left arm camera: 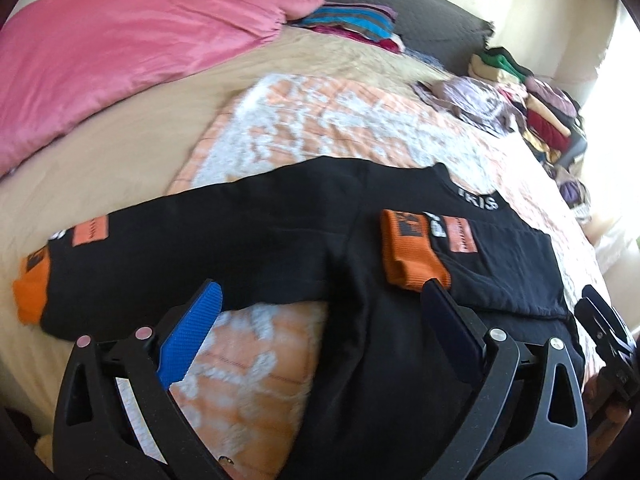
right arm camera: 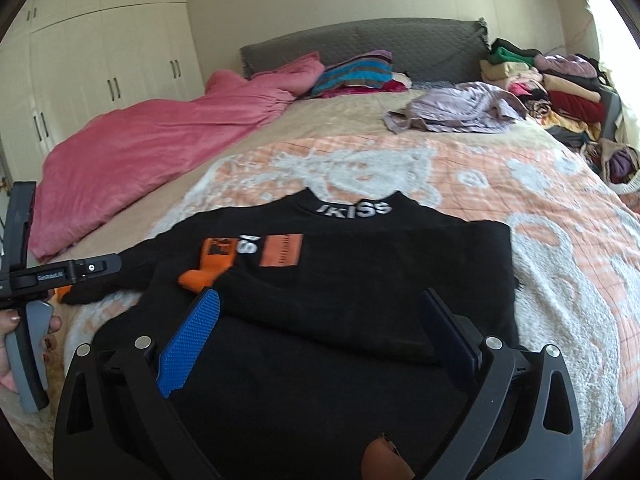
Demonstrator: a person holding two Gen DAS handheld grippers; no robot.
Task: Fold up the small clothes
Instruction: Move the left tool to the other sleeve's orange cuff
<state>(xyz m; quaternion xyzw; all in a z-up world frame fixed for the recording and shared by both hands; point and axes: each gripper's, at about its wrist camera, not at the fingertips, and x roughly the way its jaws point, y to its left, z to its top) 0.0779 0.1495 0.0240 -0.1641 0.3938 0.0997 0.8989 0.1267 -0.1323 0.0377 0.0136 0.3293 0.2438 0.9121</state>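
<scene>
A black sweater (left arm camera: 280, 240) (right arm camera: 360, 280) with white collar lettering lies flat on an orange-and-white blanket (left arm camera: 320, 128) (right arm camera: 520, 184) on the bed. One sleeve is folded across the chest, and its orange cuff (left arm camera: 412, 256) (right arm camera: 208, 268) rests on the body. The other sleeve stretches out to the left and ends in an orange cuff (left arm camera: 32, 292). My left gripper (left arm camera: 322, 292) hovers open above the sweater's lower left part, its pads touching nothing. My right gripper (right arm camera: 320, 296) hangs open over the sweater's lower body, its pads bare. A hand (right arm camera: 8, 344) holds the left gripper's handle.
A pink duvet (left arm camera: 100, 60) (right arm camera: 140, 144) covers the bed's left side. A lilac garment (right arm camera: 456, 108) and a pile of clothes (left arm camera: 540, 112) (right arm camera: 560, 88) sit at the far right. Behind are a grey headboard (right arm camera: 400, 44), a striped pillow (right arm camera: 352, 72) and white wardrobes (right arm camera: 100, 60).
</scene>
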